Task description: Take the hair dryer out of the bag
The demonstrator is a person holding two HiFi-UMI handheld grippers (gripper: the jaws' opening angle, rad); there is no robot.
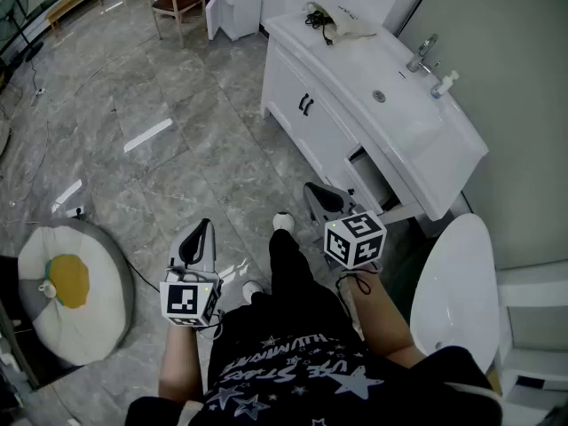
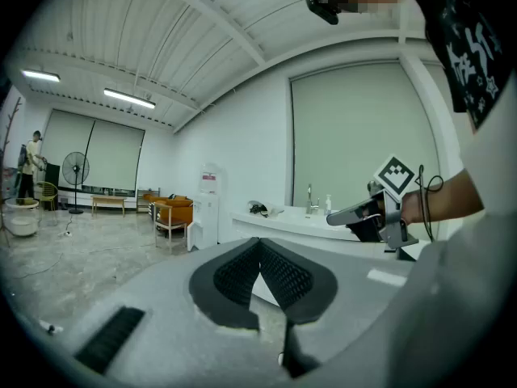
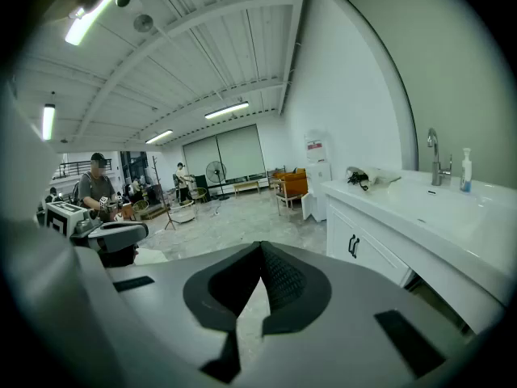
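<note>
Closest to my camera is the black printed shirt of the person carrying the rig, with both forearms reaching out ahead of it. Beyond that, grey marble floor fills most of what I see from the head view. A long white vanity with a sink set into it runs along the right, and a white toilet stands just beside its near end. On the floor at the left lies a round white cushion with a yellow centre.

I see the left tongs held above the floor, and their own view shows the jaw tips pressed together with nothing between them. The right tongs hang in front of the vanity's near end, and their tips are likewise together and empty.

At the far end of the counter rests the pale bag, well apart from both tongs. A dark tangle at its left end looks to me like the hair dryer and its cord, though it is too small to be sure. Behind the sink stand a faucet and a small pump bottle.
</note>
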